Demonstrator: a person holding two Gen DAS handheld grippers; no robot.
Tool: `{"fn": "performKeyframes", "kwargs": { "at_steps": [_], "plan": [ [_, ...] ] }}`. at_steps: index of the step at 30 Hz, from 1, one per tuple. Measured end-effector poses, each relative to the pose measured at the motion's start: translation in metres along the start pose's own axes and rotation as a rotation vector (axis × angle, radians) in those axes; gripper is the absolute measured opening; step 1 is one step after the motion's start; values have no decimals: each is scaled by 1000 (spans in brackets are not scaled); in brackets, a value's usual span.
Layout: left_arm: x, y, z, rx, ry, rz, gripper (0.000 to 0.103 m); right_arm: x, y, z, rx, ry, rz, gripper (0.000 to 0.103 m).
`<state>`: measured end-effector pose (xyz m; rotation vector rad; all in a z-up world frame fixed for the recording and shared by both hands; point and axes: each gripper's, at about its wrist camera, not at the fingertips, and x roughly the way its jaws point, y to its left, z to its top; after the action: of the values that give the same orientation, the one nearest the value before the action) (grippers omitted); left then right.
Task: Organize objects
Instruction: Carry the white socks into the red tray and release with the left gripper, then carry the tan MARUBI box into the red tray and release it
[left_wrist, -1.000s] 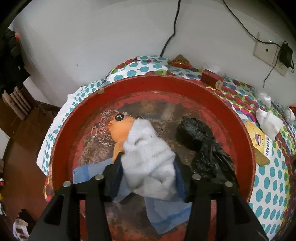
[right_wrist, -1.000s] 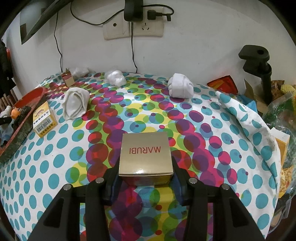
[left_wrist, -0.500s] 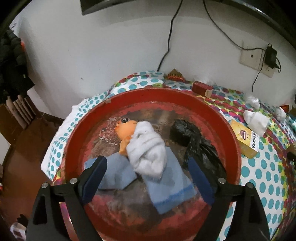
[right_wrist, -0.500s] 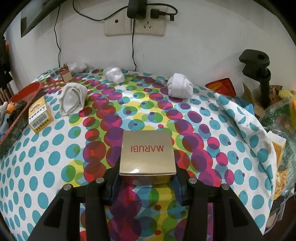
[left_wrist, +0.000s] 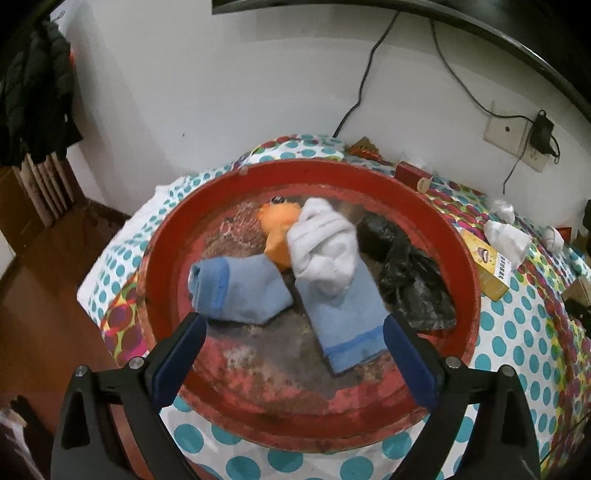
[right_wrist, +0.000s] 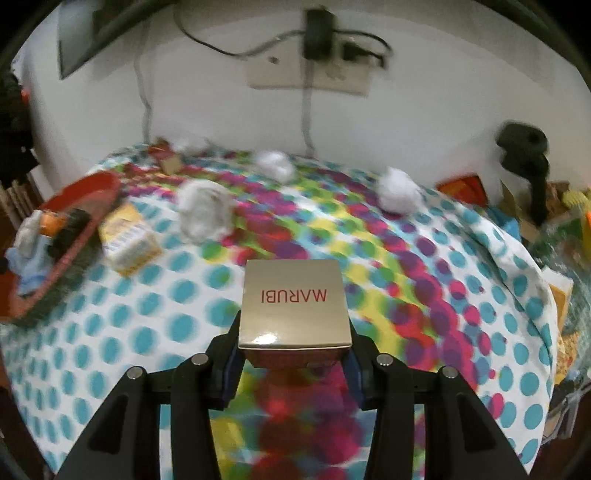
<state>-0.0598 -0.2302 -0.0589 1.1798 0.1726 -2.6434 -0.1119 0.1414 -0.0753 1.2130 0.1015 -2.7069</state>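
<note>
We hold our left gripper above the near rim of the red tray, fingers spread wide and empty; the rolled white sock lies in the tray on a blue sock. Our right gripper is level over the polka-dot counter, fingers clamped on a gold box printed "MARUBI" in red, which reads upside down to us.

Socks, a toy and a black bag crowded the red tray's far half; its near floor lay bare.
</note>
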Motion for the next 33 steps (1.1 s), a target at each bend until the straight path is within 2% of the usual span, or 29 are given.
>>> {"fn": "performKeyframes", "kwargs": {
  "at_steps": [8,13,19,26,33],
  "plan": [
    [3,15,1,-22,-18,45,96,-5,97,41,-120,-22,138,46],
    [3,19,0,-24,-38,61,97,10,165,64,-205,-6,216,46],
    [10,19,0,-4,-24,77,97,40,232,82,-288,35,256,46],
    [12,25,2,-23,-24,66,97,72,277,96,-323,78,261,46],
    [13,25,2,-33,-27,42,97,89,285,104,-315,97,250,47]
  ]
}}
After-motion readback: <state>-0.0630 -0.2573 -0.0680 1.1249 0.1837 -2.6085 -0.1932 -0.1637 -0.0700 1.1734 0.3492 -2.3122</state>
